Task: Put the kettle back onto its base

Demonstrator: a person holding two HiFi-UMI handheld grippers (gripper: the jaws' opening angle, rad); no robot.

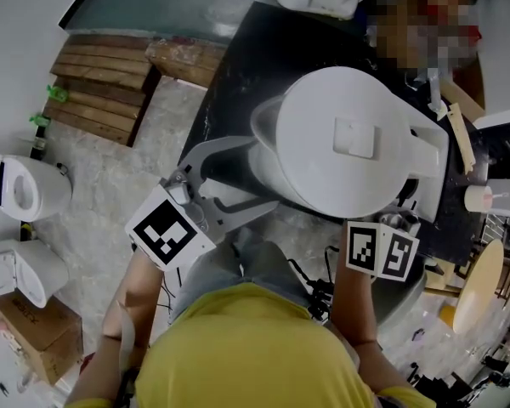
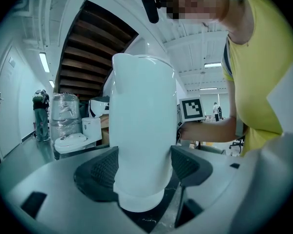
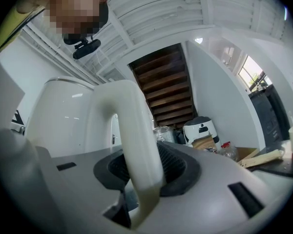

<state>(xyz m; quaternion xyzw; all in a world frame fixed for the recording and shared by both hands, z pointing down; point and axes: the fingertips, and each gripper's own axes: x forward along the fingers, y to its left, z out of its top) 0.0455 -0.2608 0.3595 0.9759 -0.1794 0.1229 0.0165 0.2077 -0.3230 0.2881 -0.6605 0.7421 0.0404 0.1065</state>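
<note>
The kettle (image 1: 348, 143) sits over the black worktop (image 1: 238, 66), its handle (image 3: 129, 126) clamped by the right gripper (image 3: 139, 172) and its body between the wide-open left gripper (image 2: 141, 167), so this looks like the placing step; with the base unseen, it next needs lowering squarely.

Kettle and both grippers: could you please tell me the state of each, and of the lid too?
Kettle: upright, held by its handle.
Lid: closed.
Left gripper: open, with the kettle body between its fingers.
Right gripper: shut on the handle.
</note>
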